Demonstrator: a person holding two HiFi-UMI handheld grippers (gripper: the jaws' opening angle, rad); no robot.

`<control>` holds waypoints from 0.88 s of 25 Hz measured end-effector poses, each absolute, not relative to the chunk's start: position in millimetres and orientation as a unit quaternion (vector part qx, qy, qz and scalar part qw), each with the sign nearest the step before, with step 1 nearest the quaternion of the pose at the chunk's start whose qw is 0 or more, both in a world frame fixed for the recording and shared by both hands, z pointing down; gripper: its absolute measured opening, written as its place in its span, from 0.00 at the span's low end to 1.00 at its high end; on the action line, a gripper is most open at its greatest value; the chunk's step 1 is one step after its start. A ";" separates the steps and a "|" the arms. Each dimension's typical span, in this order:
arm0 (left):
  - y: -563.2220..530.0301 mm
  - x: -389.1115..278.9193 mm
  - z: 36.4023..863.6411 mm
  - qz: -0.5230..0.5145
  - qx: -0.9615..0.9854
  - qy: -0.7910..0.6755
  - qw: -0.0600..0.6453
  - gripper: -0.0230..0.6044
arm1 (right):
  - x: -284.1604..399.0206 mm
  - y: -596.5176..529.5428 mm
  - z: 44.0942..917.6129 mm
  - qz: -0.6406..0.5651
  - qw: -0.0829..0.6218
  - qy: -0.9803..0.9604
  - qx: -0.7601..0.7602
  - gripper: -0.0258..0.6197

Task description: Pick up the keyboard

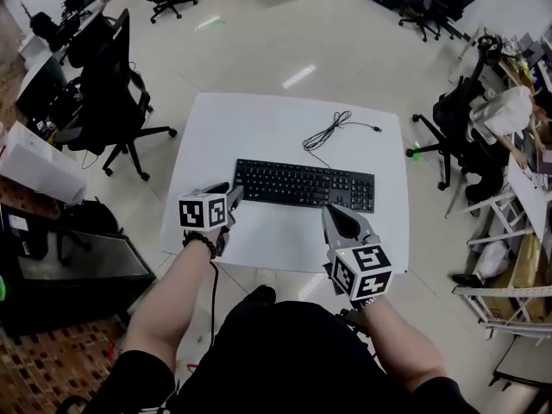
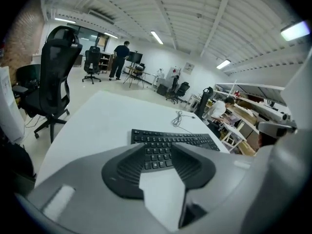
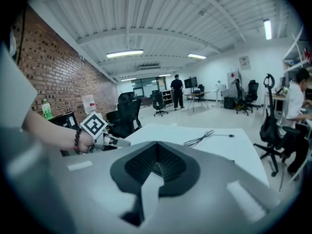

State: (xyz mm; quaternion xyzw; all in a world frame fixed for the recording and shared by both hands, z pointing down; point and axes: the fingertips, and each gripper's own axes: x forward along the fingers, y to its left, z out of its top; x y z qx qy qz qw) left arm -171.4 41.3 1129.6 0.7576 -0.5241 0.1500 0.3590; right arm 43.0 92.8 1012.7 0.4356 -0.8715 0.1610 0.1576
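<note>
Head view first: the black keyboard (image 1: 304, 184) lies flat across the middle of the white counter (image 1: 259, 128), with its right end close to the counter's 3 o'clock edge. A bare strip runs between it and the near edge. Toward 12 o'clock the counter is open except for the loosely coiled cable (image 1: 326, 130), and beyond that the floor is clear tile. An office chair (image 1: 112, 84) stands near the 9 o'clock edge, and another chair (image 1: 457, 123) stands off at 3 o'clock. The left gripper (image 1: 231, 198) sits just beside the keyboard's 8 o'clock corner. Its fingers (image 2: 124, 172) are released and spread, with keys showing through the gap ahead of them and nothing between the pads. The right gripper (image 1: 335, 216) hovers at the keyboard's 5 o'clock edge, its fingers (image 3: 141, 167) clenched tip to tip on nothing. From the right gripper view the keyboard is hidden behind the gripper's own body, and only the cable and the far counter show. The person's arms cover part of the near edge, and I cannot tell whether either gripper touches the keyboard.
</note>
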 end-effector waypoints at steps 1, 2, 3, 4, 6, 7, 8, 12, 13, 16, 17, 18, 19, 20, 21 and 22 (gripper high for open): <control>35.6 -174.4 1138.7 0.153 0.754 -0.521 0.370 0.28 | 41.8 88.6 1016.6 0.165 0.160 -0.869 0.438 0.04; 30.3 -177.0 1147.5 0.155 0.751 -0.518 0.380 0.28 | 41.1 84.8 1020.0 0.170 0.163 -0.866 0.441 0.04; 25.3 -179.3 1156.1 0.157 0.747 -0.514 0.391 0.28 | 40.9 81.2 1023.2 0.173 0.166 -0.863 0.444 0.04; 20.4 -181.4 1164.4 0.158 0.743 -0.511 0.402 0.28 | 41.0 77.5 1026.2 0.177 0.169 -0.860 0.448 0.04; 11.1 -185.1 1179.9 0.157 0.737 -0.504 0.423 0.28 | 41.7 70.6 1032.0 0.183 0.172 -0.854 0.455 0.04; 6.8 -186.5 1186.9 0.157 0.734 -0.500 0.432 0.28 | 42.4 67.4 1034.6 0.186 0.174 -0.851 0.459 0.04; 2.8 -187.5 1193.2 0.157 0.732 -0.497 0.440 0.28 | 43.3 64.4 1036.9 0.189 0.175 -0.848 0.463 0.04; -8.4 -187.7 1211.5 0.159 0.725 -0.483 0.464 0.28 | 48.5 55.0 1044.0 0.199 0.179 -0.838 0.475 0.04; -9.6 -187.2 1215.3 0.160 0.724 -0.479 0.469 0.28 | 49.9 53.7 1045.8 0.202 0.180 -0.836 0.478 0.04; -11.5 -184.6 1223.0 0.156 0.723 -0.467 0.485 0.28 | 54.4 50.6 1051.7 0.211 0.181 -0.829 0.485 0.04; -12.5 -183.6 1224.1 0.151 0.722 -0.464 0.491 0.28 | 55.9 49.6 1053.6 0.214 0.182 -0.827 0.487 0.04; -13.5 -183.0 1225.0 0.145 0.721 -0.460 0.497 0.28 | 57.2 48.7 1055.6 0.216 0.182 -0.826 0.488 0.04; -14.0 -183.0 1225.8 0.140 0.720 -0.457 0.502 0.28 | 58.0 48.0 1057.6 0.220 0.182 -0.824 0.490 0.04; -14.0 -183.6 1226.3 0.137 0.719 -0.455 0.508 0.27 | 58.4 47.5 1059.8 0.224 0.181 -0.823 0.490 0.04; -13.6 -184.5 1226.4 0.136 0.717 -0.453 0.512 0.26 | 58.3 47.3 1062.2 0.231 0.180 -0.821 0.490 0.04; -12.9 -185.5 1225.6 0.136 0.715 -0.452 0.515 0.25 | 57.9 47.2 1065.0 0.239 0.179 -0.819 0.490 0.04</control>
